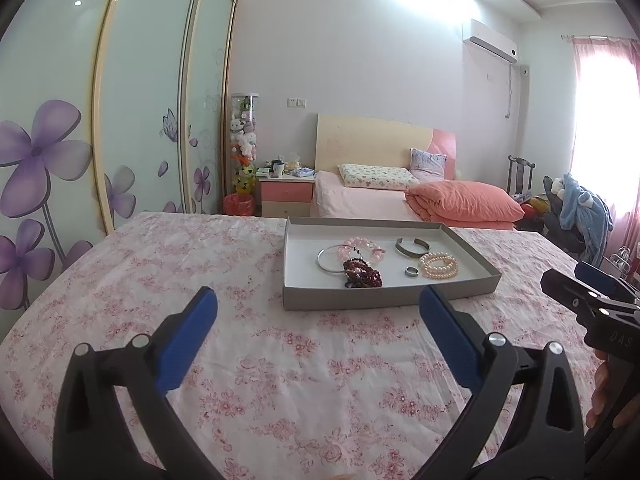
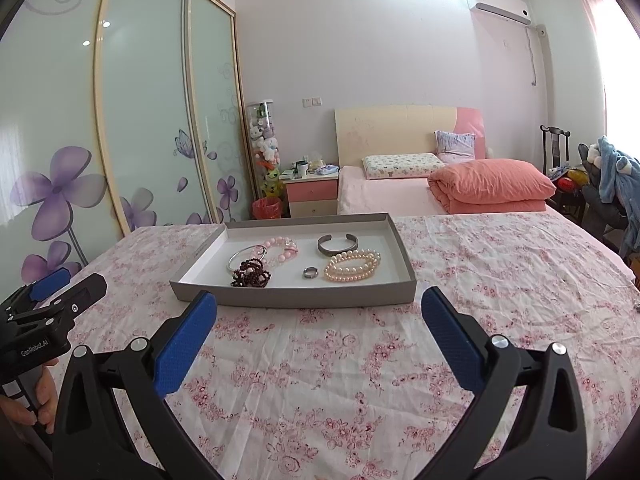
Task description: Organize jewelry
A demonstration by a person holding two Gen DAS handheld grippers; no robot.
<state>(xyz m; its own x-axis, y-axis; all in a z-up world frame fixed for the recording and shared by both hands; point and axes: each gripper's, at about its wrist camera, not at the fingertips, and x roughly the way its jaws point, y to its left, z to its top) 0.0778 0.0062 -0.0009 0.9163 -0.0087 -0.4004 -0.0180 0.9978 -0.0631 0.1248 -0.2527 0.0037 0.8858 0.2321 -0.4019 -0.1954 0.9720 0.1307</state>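
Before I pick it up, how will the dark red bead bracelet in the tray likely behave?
The dark red bead bracelet lies in a loose heap of coils, so it is probably floppy and will sag or unwind when lifted. It touches the thin silver bangle, so it might drag that along. The beads look small and glossy, perhaps slippery between the pads.

A shallow grey tray (image 2: 224,294) at twelve o'clock on a pink floral cloth (image 2: 320,380) holds bracelets and a ring (image 2: 310,273), with the right gripper (image 2: 319,312) spread wide below and the left gripper (image 2: 60,292) at nine o'clock.
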